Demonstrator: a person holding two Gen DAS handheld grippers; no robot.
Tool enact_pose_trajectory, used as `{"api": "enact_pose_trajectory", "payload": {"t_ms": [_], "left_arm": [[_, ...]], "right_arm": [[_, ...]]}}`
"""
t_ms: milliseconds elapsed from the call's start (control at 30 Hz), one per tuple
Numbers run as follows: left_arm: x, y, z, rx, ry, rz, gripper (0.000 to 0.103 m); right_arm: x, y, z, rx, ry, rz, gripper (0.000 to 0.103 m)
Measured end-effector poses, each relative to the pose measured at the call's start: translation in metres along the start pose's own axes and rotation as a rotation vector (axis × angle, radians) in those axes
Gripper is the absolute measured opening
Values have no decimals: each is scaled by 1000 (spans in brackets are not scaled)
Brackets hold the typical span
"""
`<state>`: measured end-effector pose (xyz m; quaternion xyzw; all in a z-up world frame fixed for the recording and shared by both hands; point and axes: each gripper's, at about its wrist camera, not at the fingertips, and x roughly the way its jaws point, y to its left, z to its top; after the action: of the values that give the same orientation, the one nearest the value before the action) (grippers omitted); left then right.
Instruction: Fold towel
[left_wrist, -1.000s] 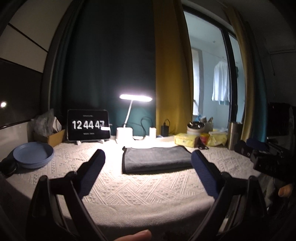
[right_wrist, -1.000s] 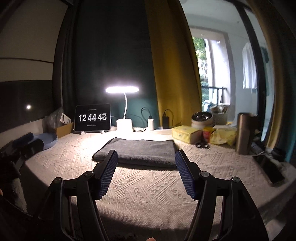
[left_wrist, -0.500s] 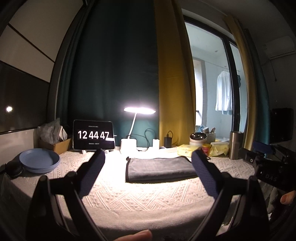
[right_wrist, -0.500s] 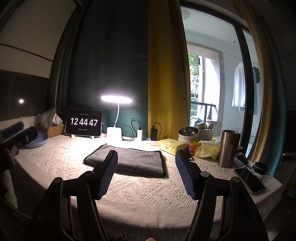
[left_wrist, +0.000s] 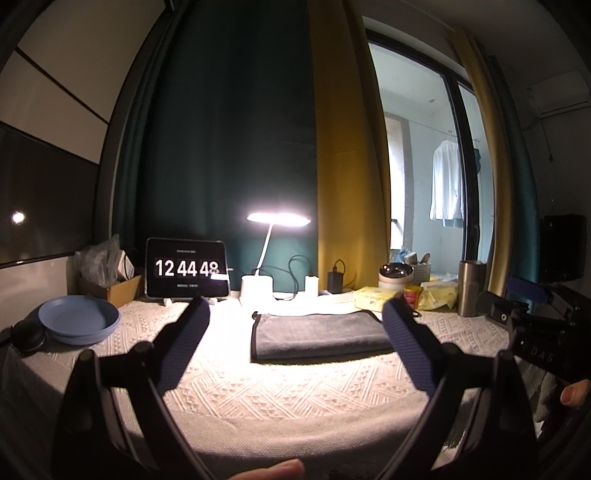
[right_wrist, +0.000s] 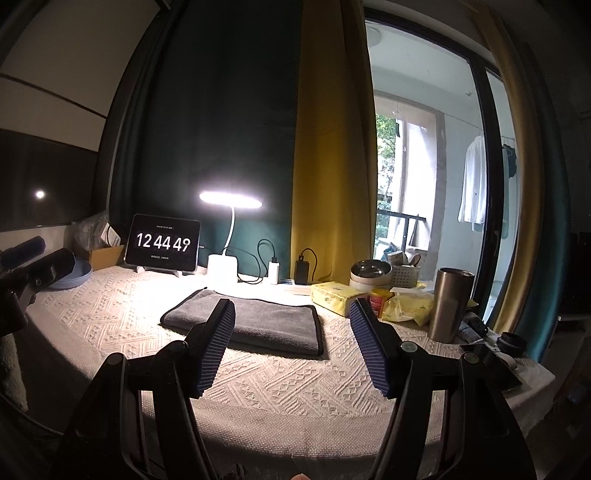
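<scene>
- In front of the lit desk lamp (left_wrist: 279, 221), in the left wrist view, the towel (left_wrist: 317, 334) lies as a flat, squared grey rectangle on the table (left_wrist: 280, 391), its edges stacked as if already doubled over. A second ago this view looked down on it from closer; now it sits lower and farther back, so the left gripper (left_wrist: 295, 328) has drawn away toward the table's near edge. Its jaws are spread wide and hold nothing, well apart from the towel.
- Left of the lamp the clock tablet (left_wrist: 186, 268) and, farther left, the blue plate (left_wrist: 79, 324) stand undisturbed.
- In front of the same lamp (right_wrist: 231, 200), in the right wrist view, the towel (right_wrist: 266, 321) lies equally neat, and the right gripper (right_wrist: 291, 314) is released and empty, short of it. This view too has pulled back and swung right since a second ago, showing more of the steel tumbler (right_wrist: 450, 304) far right of the lamp.
- My reading: both retreats with bare pads suggest the folding is finished, or nearly.
</scene>
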<state>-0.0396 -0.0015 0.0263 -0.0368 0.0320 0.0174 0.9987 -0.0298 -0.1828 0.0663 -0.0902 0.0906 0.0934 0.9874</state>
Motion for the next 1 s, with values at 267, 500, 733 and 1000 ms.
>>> {"api": "enact_pose_trajectory", "payload": {"t_ms": [267, 500, 733, 1000], "left_arm": [[0, 0, 1, -2, 2, 1, 95], [-1, 0, 0, -4, 4, 3, 95], [-1, 0, 1, -4, 4, 3, 95], [0, 0, 0, -4, 2, 6, 95]], "right_arm": [[1, -1, 0, 3, 4, 1, 68], [2, -2, -1, 8, 12, 2, 68], [2, -2, -2, 12, 15, 4, 68], [2, -2, -3, 15, 16, 3, 68]]}}
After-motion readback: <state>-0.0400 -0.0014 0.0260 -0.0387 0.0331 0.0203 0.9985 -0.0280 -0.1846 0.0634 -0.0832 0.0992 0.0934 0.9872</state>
